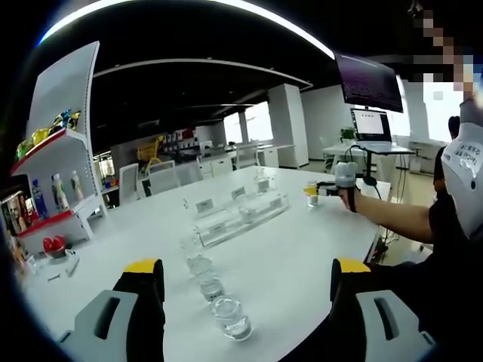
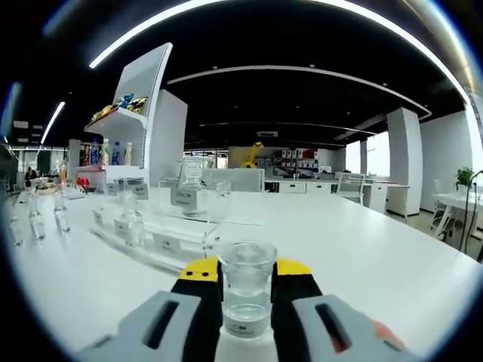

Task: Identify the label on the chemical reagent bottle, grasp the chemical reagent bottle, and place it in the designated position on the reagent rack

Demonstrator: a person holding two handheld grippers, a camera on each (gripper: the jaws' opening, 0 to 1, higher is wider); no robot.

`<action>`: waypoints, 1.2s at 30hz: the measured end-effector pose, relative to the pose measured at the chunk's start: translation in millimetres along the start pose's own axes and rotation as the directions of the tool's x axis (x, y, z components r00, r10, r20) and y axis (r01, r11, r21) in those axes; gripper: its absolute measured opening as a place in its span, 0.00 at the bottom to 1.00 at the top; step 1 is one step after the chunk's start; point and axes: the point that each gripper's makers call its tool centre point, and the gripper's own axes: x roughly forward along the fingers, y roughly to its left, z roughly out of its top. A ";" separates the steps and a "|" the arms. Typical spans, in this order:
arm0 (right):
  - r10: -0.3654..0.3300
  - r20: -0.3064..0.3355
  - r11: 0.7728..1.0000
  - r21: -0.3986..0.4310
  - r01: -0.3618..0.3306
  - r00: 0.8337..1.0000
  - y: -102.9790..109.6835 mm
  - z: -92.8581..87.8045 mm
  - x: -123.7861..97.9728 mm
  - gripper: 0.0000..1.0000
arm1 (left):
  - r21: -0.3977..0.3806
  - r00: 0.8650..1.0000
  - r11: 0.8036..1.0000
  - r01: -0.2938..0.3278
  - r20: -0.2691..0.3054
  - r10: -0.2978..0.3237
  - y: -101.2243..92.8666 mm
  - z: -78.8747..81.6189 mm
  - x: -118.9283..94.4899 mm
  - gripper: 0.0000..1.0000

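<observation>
One bottle (image 2: pixel 245 296) clamped, right gripper (image 2: pixel 247 280), bare table (image 2: pixel 377 256) ahead

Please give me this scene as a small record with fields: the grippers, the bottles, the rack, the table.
left gripper: open, holds nothing
right gripper: shut on clear bottle
bottle label: too small to read
bottles waiting: a row of clear bottles on the table ahead of the left gripper
reagent rack: clear, with label cards, mid-table
table: white

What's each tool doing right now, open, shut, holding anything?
Left tool: open, holding nothing, above the row of glass bottles on the white table.
Right tool: shut on a clear reagent bottle.
</observation>
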 end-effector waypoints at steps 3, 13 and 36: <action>-0.001 0.012 1.000 0.029 0.001 1.000 -2.2 3.1 -2.9 0.20 | -0.003 1.000 1.000 0.001 0.002 -0.001 -0.6 0.4 -0.1 0.91; 0.001 0.038 0.998 0.062 -0.004 0.999 -3.3 24.4 -14.8 0.20 | 0.001 1.000 1.000 -0.003 0.007 0.003 -1.2 3.5 -1.3 0.91; 0.036 0.113 0.996 0.079 -0.045 0.993 26.7 104.6 -68.3 0.20 | -0.006 1.000 1.000 -0.009 0.020 0.009 1.0 4.7 -6.6 0.91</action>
